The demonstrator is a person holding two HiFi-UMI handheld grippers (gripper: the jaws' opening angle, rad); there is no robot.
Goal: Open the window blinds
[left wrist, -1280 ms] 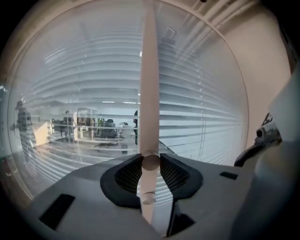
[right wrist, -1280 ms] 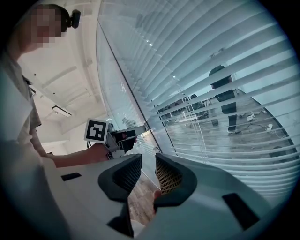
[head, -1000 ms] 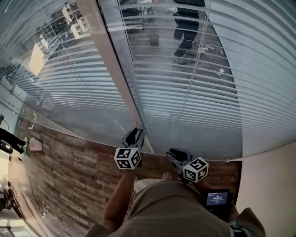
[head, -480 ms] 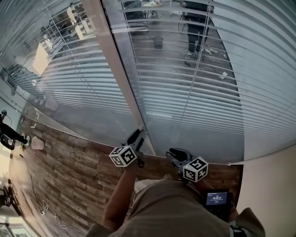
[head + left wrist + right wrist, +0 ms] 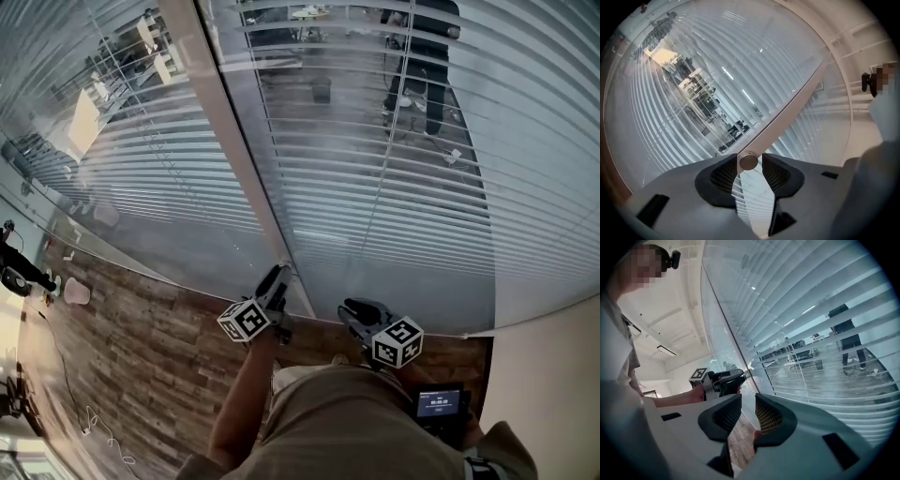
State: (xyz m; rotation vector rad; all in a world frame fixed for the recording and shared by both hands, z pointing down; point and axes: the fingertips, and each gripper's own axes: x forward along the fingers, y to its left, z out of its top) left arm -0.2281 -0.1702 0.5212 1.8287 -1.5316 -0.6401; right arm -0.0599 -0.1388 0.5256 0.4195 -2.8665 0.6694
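Standing at a glass wall, the person holds the left tongs (image 5: 277, 276) at the foot of the white post (image 5: 232, 150) between two panes. A small round knob (image 5: 749, 161) sits between the tips; the jaws have just been opening and no longer pinch it. The right tongs (image 5: 350, 308) hang just beside, above the wood floor (image 5: 141, 347), jaws narrowly apart with nothing between. The blinds (image 5: 394, 187) cover both panes, and the room beyond shows between the slats.

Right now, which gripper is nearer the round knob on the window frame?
Left. The left gripper has the knob between its jaws, which have just been opening; the right gripper hangs to its right, apart, empty.
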